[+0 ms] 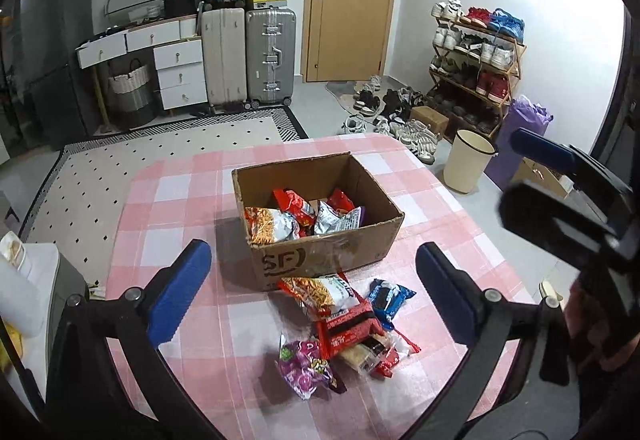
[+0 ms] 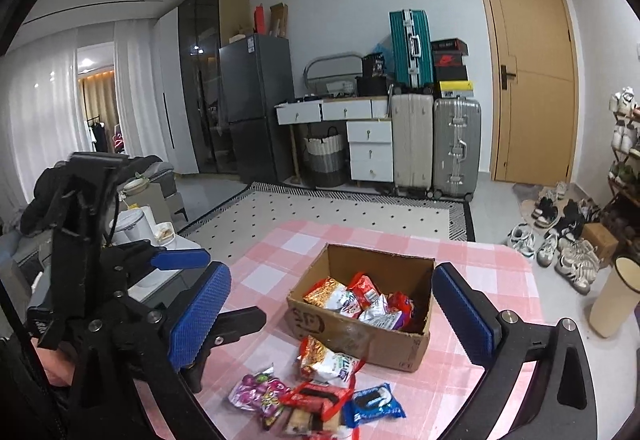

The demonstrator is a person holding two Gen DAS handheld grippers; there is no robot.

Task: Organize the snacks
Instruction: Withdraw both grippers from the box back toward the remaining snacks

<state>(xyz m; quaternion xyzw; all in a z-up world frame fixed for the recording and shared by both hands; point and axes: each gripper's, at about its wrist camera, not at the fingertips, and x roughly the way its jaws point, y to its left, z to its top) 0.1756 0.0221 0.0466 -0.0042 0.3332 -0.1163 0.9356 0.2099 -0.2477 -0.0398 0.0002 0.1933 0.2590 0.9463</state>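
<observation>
Blue-padded, both sets of tongs hang wide and empty above the near edge of the bench [image 1: 192,176]: the left tongs [image 1: 312,296] and the right tongs [image 2: 332,316]. Just beyond them a loose heap of snack packets [image 1: 340,328] lies on the pink checked cloth, a blue cookie pack [image 2: 374,406] at its right side. Further on stands the cardboard box [image 1: 320,260], almost touching the heap, with more packets [image 2: 360,300] inside.
</observation>
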